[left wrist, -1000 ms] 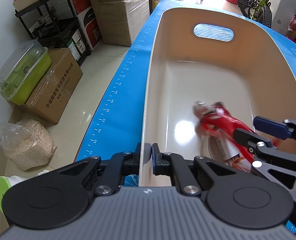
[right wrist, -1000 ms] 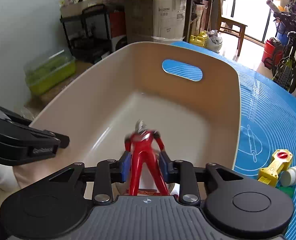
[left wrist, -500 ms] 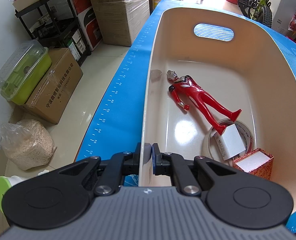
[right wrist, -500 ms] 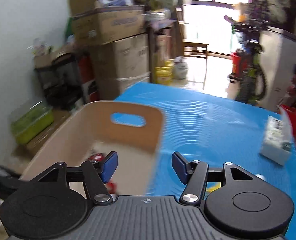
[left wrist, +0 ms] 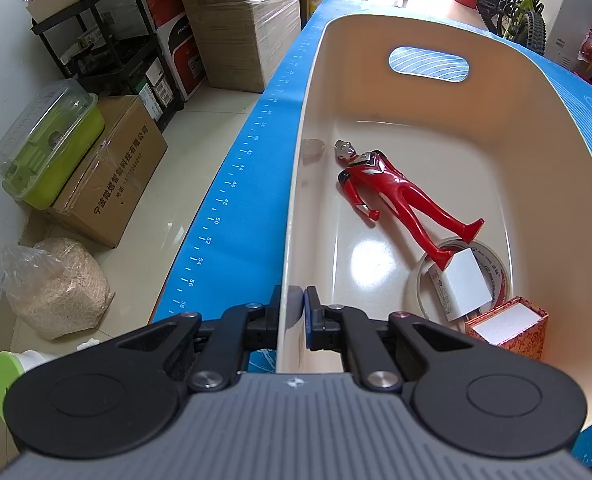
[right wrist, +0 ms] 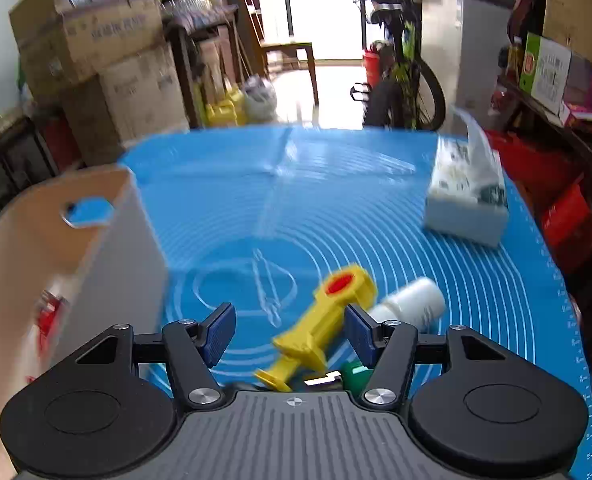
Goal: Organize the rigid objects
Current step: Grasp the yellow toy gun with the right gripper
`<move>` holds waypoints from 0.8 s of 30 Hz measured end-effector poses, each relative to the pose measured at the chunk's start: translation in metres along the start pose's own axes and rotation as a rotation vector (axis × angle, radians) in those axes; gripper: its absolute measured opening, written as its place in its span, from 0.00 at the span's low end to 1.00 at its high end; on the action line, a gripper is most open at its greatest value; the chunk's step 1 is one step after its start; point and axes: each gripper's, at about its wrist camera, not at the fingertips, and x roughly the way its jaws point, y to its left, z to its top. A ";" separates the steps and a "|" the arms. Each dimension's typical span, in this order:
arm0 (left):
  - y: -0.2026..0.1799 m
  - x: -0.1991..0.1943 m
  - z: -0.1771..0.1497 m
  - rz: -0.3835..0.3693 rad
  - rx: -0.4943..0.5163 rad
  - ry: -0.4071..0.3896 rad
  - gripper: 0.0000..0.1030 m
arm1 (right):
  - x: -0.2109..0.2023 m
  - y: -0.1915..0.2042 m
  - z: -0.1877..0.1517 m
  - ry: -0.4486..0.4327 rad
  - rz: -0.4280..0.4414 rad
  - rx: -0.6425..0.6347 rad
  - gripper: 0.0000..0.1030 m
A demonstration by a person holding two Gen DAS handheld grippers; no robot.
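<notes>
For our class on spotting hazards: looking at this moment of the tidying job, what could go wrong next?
1. The open right tool hovers over the yellow toy, which lies askew beside the white bottle; closing may knock the bottle rolling.
2. The left tool pinches only the bin's rim; a nudge could tilt it.
3. The red figure fills the bin's floor, so later items may stack unevenly.

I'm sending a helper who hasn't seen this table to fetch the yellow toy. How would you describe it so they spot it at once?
On the blue mat, to the right of the beige tub, a few loose items lie together in front of the open right tool. The yellow toy is the long plastic piece with a round red button at its far end, lying against a plain white bottle.
</notes>
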 end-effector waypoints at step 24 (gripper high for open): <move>-0.001 0.001 0.002 0.002 0.015 0.006 0.11 | 0.060 -0.009 -0.011 0.038 -0.008 0.020 0.32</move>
